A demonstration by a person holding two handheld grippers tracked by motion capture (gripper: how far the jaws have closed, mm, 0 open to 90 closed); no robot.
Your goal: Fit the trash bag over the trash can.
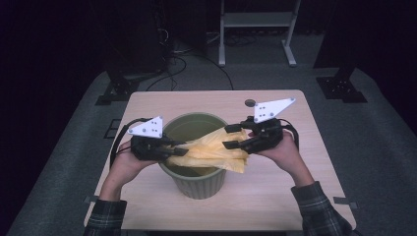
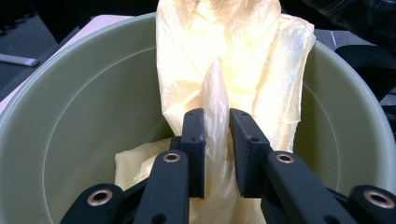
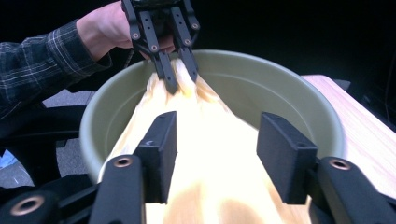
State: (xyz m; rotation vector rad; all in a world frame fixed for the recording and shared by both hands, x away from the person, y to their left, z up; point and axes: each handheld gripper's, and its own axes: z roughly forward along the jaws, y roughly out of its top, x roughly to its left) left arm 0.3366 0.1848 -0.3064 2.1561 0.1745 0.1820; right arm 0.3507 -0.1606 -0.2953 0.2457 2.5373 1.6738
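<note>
Left gripper [image 2: 217, 154] pinches the yellow bag [image 1: 211, 152] over the bin [image 1: 196, 184]; right gripper [image 3: 217, 154] stands released, bag stretched lengthwise between both.

Black tongs [image 1: 169, 148] — plaid sleeves [image 1: 318, 208]

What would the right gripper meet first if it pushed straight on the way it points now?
Probably the yellow plastic bag, already lying between the right gripper's open jaws. Beyond it, the left gripper pinches the bag over the green round bin's far rim; depth is unclear.
</note>
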